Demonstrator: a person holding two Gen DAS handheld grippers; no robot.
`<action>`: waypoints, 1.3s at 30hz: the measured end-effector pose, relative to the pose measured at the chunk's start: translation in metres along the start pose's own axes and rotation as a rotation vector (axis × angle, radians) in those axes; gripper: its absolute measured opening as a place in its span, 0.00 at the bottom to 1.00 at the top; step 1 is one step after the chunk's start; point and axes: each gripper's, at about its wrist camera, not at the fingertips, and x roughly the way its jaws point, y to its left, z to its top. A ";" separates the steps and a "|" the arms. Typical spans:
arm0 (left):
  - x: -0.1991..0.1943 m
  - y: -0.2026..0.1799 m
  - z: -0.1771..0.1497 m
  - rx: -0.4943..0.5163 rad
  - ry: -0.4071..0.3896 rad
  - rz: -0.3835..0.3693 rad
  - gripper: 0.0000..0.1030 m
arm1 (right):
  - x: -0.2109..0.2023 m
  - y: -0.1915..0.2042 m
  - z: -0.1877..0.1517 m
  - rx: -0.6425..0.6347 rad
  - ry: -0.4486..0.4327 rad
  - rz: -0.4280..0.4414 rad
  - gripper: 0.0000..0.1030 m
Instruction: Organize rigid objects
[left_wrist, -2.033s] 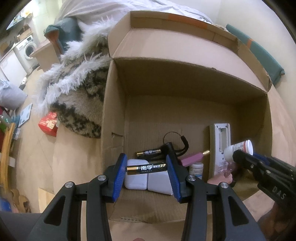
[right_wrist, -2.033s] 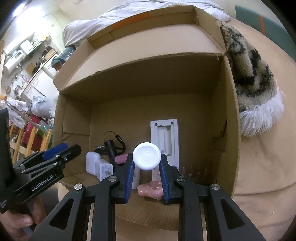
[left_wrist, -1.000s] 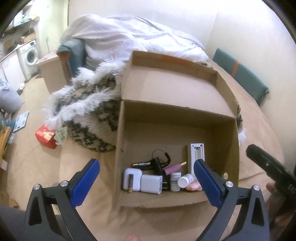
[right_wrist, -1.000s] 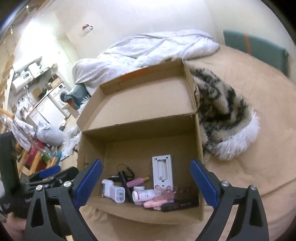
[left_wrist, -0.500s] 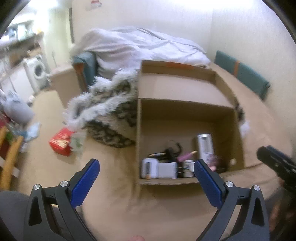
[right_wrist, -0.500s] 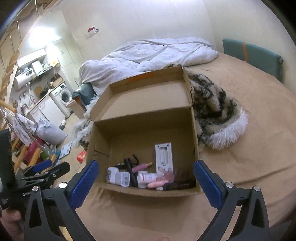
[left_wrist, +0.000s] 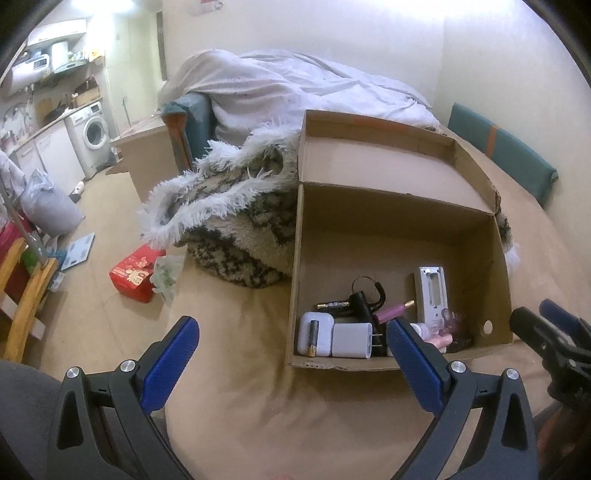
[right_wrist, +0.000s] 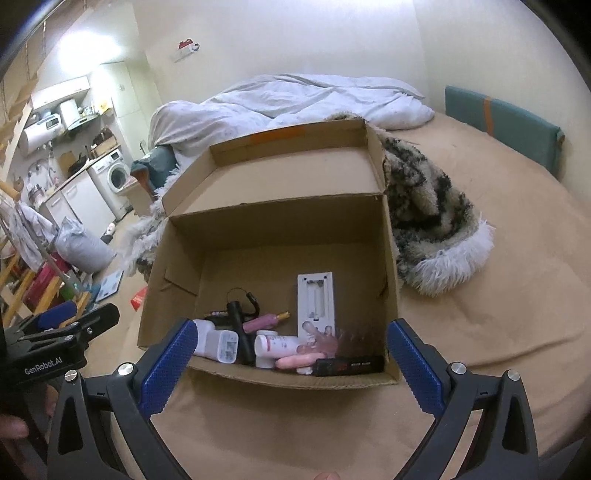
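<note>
An open cardboard box (left_wrist: 369, 229) (right_wrist: 280, 236) stands on the tan bed. Inside lie several small items: a battery (left_wrist: 313, 337) on a white case, a white charger (left_wrist: 351, 340), a black tool (right_wrist: 240, 328), a pink tube (right_wrist: 264, 322), a white pill bottle (right_wrist: 275, 347), a white remote (right_wrist: 315, 301) and a black bar (right_wrist: 347, 365). My left gripper (left_wrist: 293, 363) is open and empty, held back from the box's near left. My right gripper (right_wrist: 288, 363) is open and empty in front of the box.
A furry patterned blanket (left_wrist: 225, 218) (right_wrist: 432, 221) lies against the box. A white duvet (left_wrist: 295, 85) is piled behind. A red package (left_wrist: 135, 273) sits on the floor at left. A teal cushion (right_wrist: 502, 125) lies at the far right.
Both grippers let go of their loads, the battery and the white bottle, inside the box, opened wide and pulled back and up away from it.
</note>
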 end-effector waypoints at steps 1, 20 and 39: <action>0.000 0.000 0.000 -0.003 0.003 -0.005 0.98 | 0.000 0.000 0.000 -0.001 -0.002 -0.002 1.00; 0.002 -0.009 -0.001 0.019 0.014 -0.011 0.98 | 0.003 -0.007 0.002 0.027 0.001 -0.012 1.00; 0.003 -0.008 -0.001 0.017 0.020 -0.012 0.98 | 0.002 -0.007 0.000 0.021 0.007 -0.017 1.00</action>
